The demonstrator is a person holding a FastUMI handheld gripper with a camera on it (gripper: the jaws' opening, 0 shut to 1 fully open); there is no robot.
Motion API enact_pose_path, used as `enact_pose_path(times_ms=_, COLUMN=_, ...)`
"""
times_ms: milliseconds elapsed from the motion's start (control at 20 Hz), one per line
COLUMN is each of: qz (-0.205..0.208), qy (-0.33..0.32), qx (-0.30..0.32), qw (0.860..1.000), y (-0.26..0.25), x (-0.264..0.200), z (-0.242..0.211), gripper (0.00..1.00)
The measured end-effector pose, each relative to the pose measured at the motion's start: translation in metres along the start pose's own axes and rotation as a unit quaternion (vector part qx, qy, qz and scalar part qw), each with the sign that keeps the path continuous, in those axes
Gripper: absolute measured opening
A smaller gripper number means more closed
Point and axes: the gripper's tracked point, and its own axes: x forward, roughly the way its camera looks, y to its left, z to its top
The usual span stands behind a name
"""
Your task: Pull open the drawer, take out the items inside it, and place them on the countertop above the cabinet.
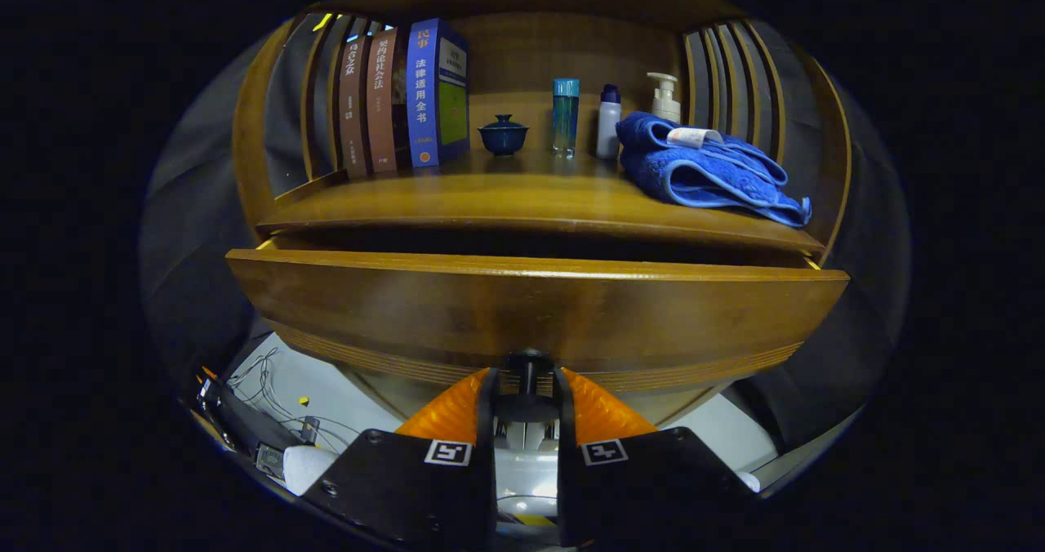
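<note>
Gripping the drawer's dark knob (527, 366), the fingers (527, 389) are clamped on it, one on each side. One drawer (535, 307) stands slightly pulled out beneath the surface (490, 197), which carries three books (404, 99), one lidded cup (503, 135), three bottles (608, 115) and one blue towel (706, 172).

Well beyond the fingers: three upright books (402, 99) side by side, the blue one tallest. Next along, a small dark-blue lidded bowl (503, 135), a clear blue-tinted bottle (565, 116), a white bottle with dark cap (607, 122), then a pump dispenser (665, 97) behind a crumpled blue towel (702, 168). Down beside the fingers, loose thin wires (269, 389) on a pale floor (343, 393).
</note>
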Motion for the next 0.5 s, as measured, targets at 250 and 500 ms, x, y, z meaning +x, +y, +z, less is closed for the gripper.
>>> enact_pose_path(times_ms=250, qz=0.008, qy=0.027, qx=0.001, qw=1.0, y=0.001, x=-0.046, z=-0.03, gripper=0.34)
enact_pose_path(times_ms=500, qz=0.011, qy=0.039, qx=0.01, qw=0.999, y=0.003, x=-0.085, z=-0.056, gripper=0.34)
